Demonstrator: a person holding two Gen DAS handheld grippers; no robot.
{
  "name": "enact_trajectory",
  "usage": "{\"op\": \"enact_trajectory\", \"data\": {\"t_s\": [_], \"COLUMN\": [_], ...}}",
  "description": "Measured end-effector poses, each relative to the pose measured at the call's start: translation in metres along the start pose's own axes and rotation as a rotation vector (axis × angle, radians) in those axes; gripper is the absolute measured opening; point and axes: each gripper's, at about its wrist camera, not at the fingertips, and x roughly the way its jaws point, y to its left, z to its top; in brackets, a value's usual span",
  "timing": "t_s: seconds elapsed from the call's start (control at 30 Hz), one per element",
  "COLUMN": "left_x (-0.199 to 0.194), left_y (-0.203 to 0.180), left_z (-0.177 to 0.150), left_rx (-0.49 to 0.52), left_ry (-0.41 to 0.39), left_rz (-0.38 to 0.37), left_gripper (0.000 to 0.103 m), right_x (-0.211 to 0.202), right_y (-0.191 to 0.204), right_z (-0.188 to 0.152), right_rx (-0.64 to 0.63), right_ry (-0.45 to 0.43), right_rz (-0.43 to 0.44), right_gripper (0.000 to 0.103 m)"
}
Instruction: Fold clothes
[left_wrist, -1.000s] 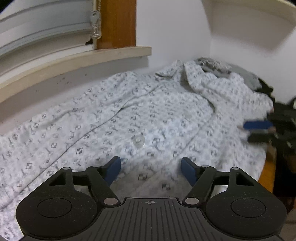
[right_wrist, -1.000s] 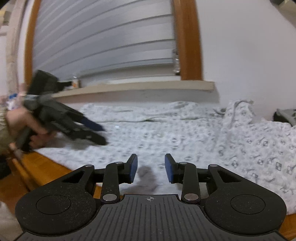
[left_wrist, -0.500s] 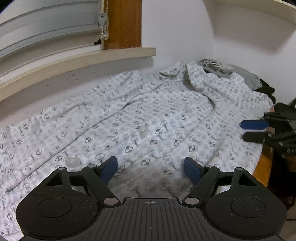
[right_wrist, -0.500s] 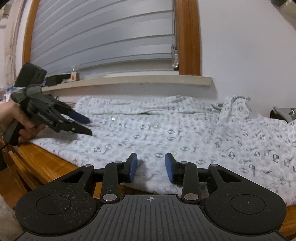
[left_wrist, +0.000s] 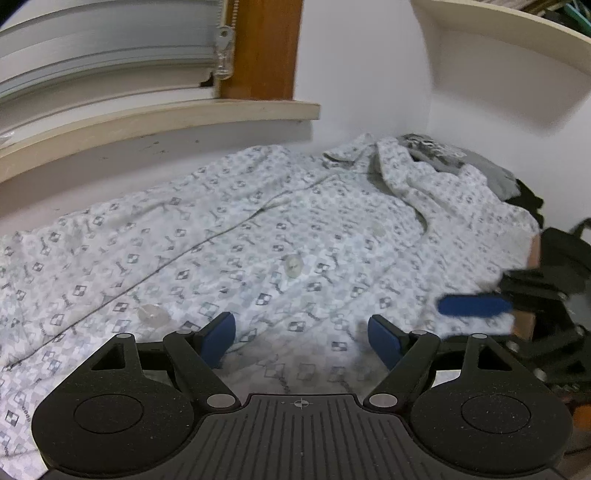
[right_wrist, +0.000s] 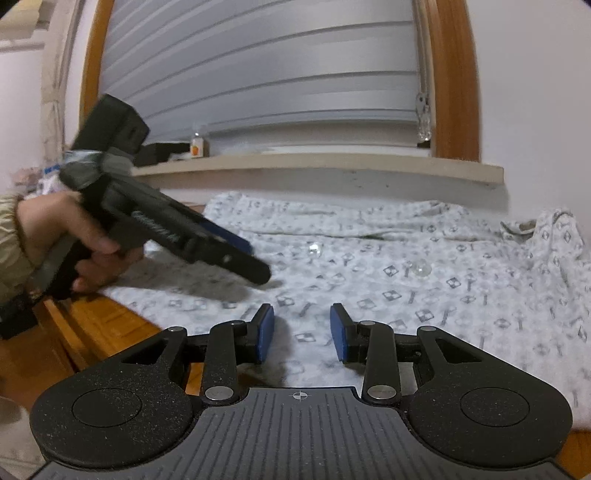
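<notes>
My left gripper (left_wrist: 301, 338) hangs just above the shirt (left_wrist: 258, 236), jaws wide and closing a little, only flat cloth below them, pads not pressing on anything. It tilts down toward the fabric near the front placket. My right gripper (right_wrist: 302, 334) sits low by the near hem, jaws part open w/ a narrow gap, empty, cloth underneath but not pinched. It points almost level across the bench (right_wrist: 110, 328).

From the right wrist view I see the person's hand (right_wrist: 74, 243) wrapped round the left gripper's handle, sleeve at the wrist, tool angled down over the shirt's left part.

Shirt: white w/ small grey check motif, spread front-up along the wooden bench under the window sill (left_wrist: 159, 122). Clear buttons (left_wrist: 293, 264) show down the middle. Collar end is bunched near the far corner, one sleeve rumpled over a grey garment (left_wrist: 476, 166).

Progress, my read: shirt laid out, roughly smoothed; no fold made yet. Sleeves, sides and the lengthwise fold are all left to do. Other clothes wait in the corner.
</notes>
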Motion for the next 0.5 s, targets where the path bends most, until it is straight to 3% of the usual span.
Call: {"op": "enact_trajectory", "data": {"t_s": [0.13, 0.27, 0.33, 0.4, 0.5], "left_x": [-0.001, 0.005, 0.01, 0.011, 0.01], "left_y": [-0.005, -0.017, -0.02, -0.013, -0.004], "left_z": [0.005, 0.009, 0.009, 0.009, 0.008], "left_rx": [0.024, 0.101, 0.117, 0.063, 0.019], "left_ry": [-0.027, 0.003, 0.033, 0.035, 0.03], "left_rz": [-0.026, -0.064, -0.07, -0.056, -0.004], "left_gripper": [0.067, 0.035, 0.026, 0.011, 0.009], "right_x": [-0.005, -0.005, -0.005, -0.006, -0.007], "right_y": [0.0, -0.004, -0.004, -0.004, -0.004], "right_z": [-0.002, -0.003, -0.002, -0.002, -0.003], "right_rx": [-0.015, -0.006, -0.001, 0.001, 0.006], "right_ry": [-0.005, -0.006, -0.005, -0.005, -0.012], "right_rz": [0.021, 0.043, 0.046, 0.048, 0.049], "right_gripper": [0.035, 0.035, 0.035, 0.035, 0.036]}}
